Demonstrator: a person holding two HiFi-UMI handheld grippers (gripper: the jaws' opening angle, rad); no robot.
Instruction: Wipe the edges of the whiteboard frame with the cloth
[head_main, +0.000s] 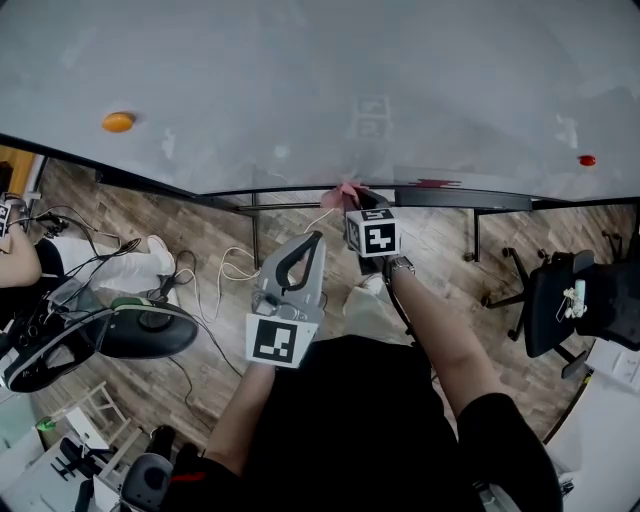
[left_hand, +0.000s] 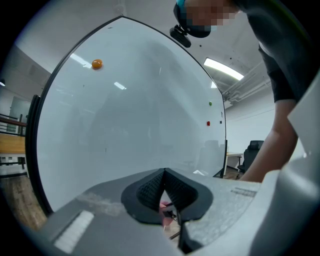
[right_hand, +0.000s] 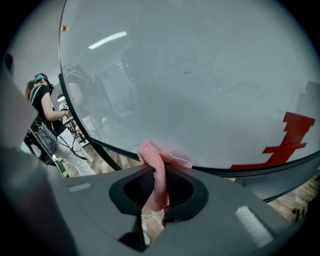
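A large whiteboard (head_main: 320, 80) fills the top of the head view, its dark bottom frame edge (head_main: 450, 197) running across the middle. My right gripper (head_main: 352, 200) is shut on a pink cloth (head_main: 346, 190), and the cloth's bunched tip touches the frame's bottom edge (right_hand: 115, 150). In the right gripper view the cloth (right_hand: 156, 172) is pinched between the jaws of the right gripper (right_hand: 156, 192). My left gripper (head_main: 300, 262) hangs lower and to the left, away from the board, shut with nothing held. Its closed jaws of the left gripper (left_hand: 165, 192) point at the board (left_hand: 140, 110).
An orange magnet (head_main: 118, 122) and a red magnet (head_main: 587, 160) stick on the board. Red marks (right_hand: 287, 140) sit near the bottom edge. Below are board legs (head_main: 476, 235), cables (head_main: 225, 270), office chairs (head_main: 555, 300) and a seated person (head_main: 25, 260) at left.
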